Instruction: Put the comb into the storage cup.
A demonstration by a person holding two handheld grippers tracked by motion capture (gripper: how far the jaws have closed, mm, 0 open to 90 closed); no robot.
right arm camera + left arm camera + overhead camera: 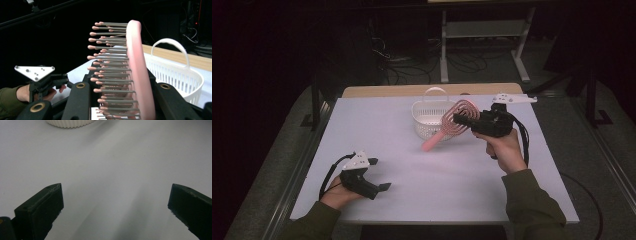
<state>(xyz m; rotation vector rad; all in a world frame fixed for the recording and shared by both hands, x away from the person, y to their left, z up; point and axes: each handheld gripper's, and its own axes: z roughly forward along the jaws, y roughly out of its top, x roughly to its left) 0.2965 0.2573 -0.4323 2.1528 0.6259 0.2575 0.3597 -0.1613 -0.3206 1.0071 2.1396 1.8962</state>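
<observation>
Right now I judge the step in hand to be the carry: the pink hairbrush (451, 123) is lifted off the bench (377, 125) and needs to go into the white basket (428, 120).

Going left to right in the high view, my left claw (381, 187) rests at about seven o'clock on the bench, its jaws standing well apart with nothing between them; the left gripper view has bare bench ahead and the basket's ribbed base (70, 123) at twelve o'clock. It sits well clear of the work.

My right claw (460, 119), at about one o'clock, is clamped on the head of the hairbrush (136, 72), bristles facing the left hand, with the handle hanging down toward the bench just beside the basket's right wall.

Next, I think, the brush must rise above the rim and swing toward eleven o'clock over the basket (180, 75), minding the upright carry handle (170, 42). The basket stands near the bench's far edge, so any nudge could push it toward that edge; the near side offers open room.
</observation>
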